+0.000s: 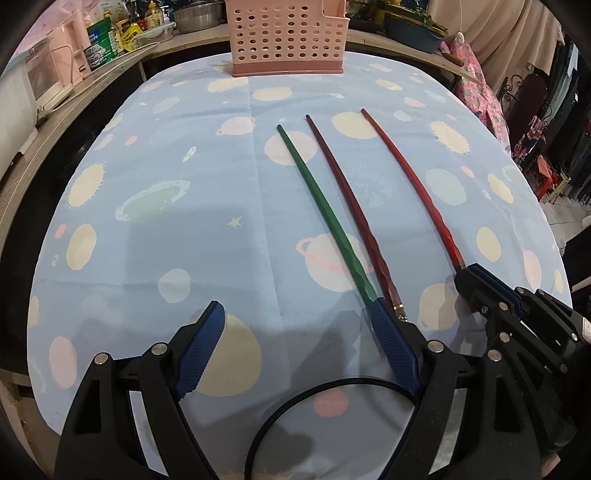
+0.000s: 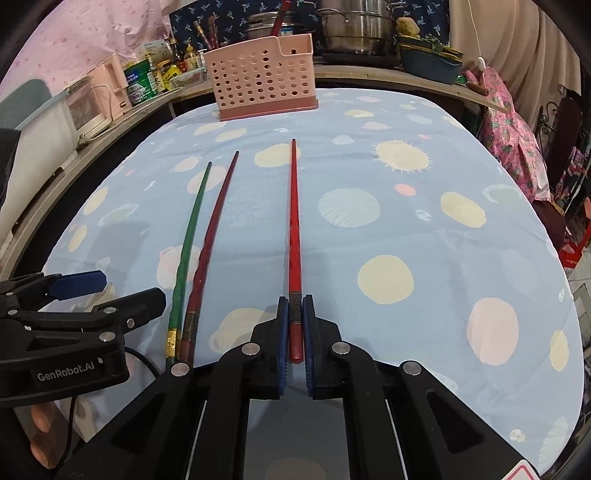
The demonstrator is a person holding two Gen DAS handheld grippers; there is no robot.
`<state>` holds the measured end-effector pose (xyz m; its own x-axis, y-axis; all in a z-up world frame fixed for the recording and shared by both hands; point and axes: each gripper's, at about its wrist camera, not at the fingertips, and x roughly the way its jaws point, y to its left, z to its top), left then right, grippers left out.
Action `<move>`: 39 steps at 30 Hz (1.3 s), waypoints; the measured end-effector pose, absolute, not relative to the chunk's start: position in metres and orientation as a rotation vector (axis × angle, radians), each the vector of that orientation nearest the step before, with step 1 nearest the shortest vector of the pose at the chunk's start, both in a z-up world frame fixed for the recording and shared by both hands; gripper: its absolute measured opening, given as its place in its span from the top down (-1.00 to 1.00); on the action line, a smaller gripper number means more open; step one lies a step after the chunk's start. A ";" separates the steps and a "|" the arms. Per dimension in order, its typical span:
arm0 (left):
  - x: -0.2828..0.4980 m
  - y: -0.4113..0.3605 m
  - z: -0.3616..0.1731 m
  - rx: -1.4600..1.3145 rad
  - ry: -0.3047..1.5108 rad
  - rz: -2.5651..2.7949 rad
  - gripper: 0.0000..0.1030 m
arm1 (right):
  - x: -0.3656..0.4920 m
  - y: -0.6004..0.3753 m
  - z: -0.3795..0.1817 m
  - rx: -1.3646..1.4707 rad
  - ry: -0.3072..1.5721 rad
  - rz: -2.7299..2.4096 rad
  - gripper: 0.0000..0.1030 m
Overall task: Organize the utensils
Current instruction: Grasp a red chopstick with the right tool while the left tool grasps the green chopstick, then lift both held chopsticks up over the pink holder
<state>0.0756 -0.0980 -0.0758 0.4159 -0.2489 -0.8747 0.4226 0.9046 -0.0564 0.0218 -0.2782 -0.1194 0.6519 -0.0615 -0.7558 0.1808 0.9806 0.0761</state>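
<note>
Three chopsticks lie side by side on the planet-print tablecloth (image 1: 166,258): a green one (image 1: 321,210), a dark maroon one (image 1: 351,210) and a bright red one (image 1: 413,184). My right gripper (image 2: 295,306) is shut on the near end of the bright red chopstick (image 2: 294,229), which rests on the cloth. My left gripper (image 1: 295,314) is open and empty; its right finger (image 1: 391,343) lies beside the green chopstick's near end. A pink perforated utensil holder (image 1: 286,37) stands at the table's far edge; it also shows in the right wrist view (image 2: 260,81).
A wooden counter behind the table holds bottles and jars (image 2: 155,79), steel pots (image 2: 356,29) and a blue basin (image 2: 430,66). A pink appliance (image 2: 92,103) stands at the left. A black cable (image 1: 306,398) loops near my left gripper.
</note>
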 end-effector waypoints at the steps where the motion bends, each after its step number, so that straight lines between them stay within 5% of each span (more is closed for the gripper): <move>1: 0.074 -0.100 -0.076 0.186 1.062 -0.430 -0.50 | 0.021 -0.281 -0.119 0.161 0.851 -0.138 0.87; 16: 0.069 -0.108 -0.085 0.237 1.047 -0.416 -0.50 | 0.019 -0.287 -0.120 0.198 0.852 -0.138 0.87; 22: 0.090 -0.106 -0.081 0.208 1.035 -0.382 -0.09 | 0.023 -0.288 -0.119 0.208 0.852 -0.132 0.87; 29: 0.115 -0.094 -0.078 0.166 1.046 -0.354 0.83 | 0.030 -0.290 -0.119 0.216 0.853 -0.129 0.87; 39: 0.127 -0.065 -0.051 0.063 1.036 -0.359 0.87 | 0.040 -0.292 -0.096 0.247 0.823 -0.111 0.87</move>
<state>0.1266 -0.0654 -0.0514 0.4571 -0.2610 -0.8503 0.3203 0.9401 -0.1164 0.0396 -0.2925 -0.0961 0.6763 -0.0022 -0.7366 0.1929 0.9656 0.1743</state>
